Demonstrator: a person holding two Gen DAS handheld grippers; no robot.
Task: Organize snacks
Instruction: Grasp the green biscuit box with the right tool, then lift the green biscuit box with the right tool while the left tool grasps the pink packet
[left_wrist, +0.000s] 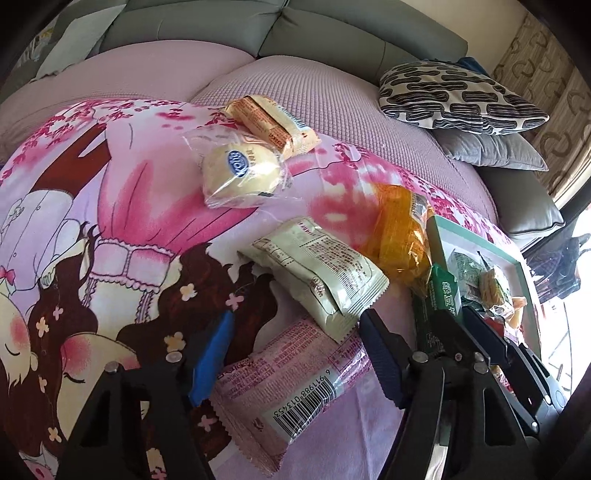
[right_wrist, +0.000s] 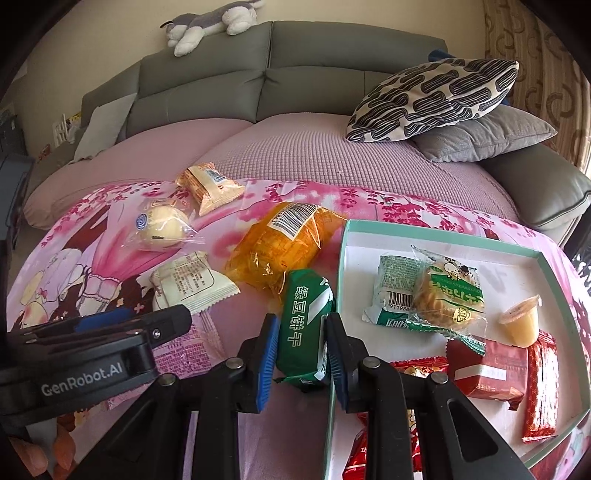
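While most of the snacks lie loose on a pink cartoon-print blanket (left_wrist: 122, 221) spread over a sofa, a shallow white tray with a mint-green rim (right_wrist: 343, 266) sits at the right and already holds several packets, which suggests it is the collecting place.

The right gripper (right_wrist: 302, 350) has its blue pads closed tight on a green biscuit packet (right_wrist: 304, 325), pinching it across its narrow width. The packet stands nearly on end between the jaws, just left of the tray's near-left wall and outside it. Judging by that spot, it looks ready to be carried over the rim. This gripper slants downward toward the blanket. Inside the tray lie a green-and-white packet (right_wrist: 391, 291), a round cake in clear wrap (right_wrist: 448, 299), a small jelly cup (right_wrist: 519, 321) and red packets (right_wrist: 487, 373) toward the near edge.

The left gripper (left_wrist: 295, 354) sits at a middling width over a pink packet with a barcode (left_wrist: 291, 391). The packet lies flat between the jaws, and the blue pads do not appear to press on it, so nothing is held. This gripper also tilts steeply down. A person's fingertips (right_wrist: 35, 458) show at the lower left of the right wrist view, beneath that tool's body.

Awaiting sorting on the blanket are:
- a cream packet (left_wrist: 317, 273) just beyond the pink one, overlapping its far end
- an orange bag (right_wrist: 277, 247) beside the tray
- a bun in clear wrap (left_wrist: 240, 173)
- a pale orange wafer packet (left_wrist: 273, 122) farthest away

Patterned and grey cushions (right_wrist: 436, 99) rest at the back right.
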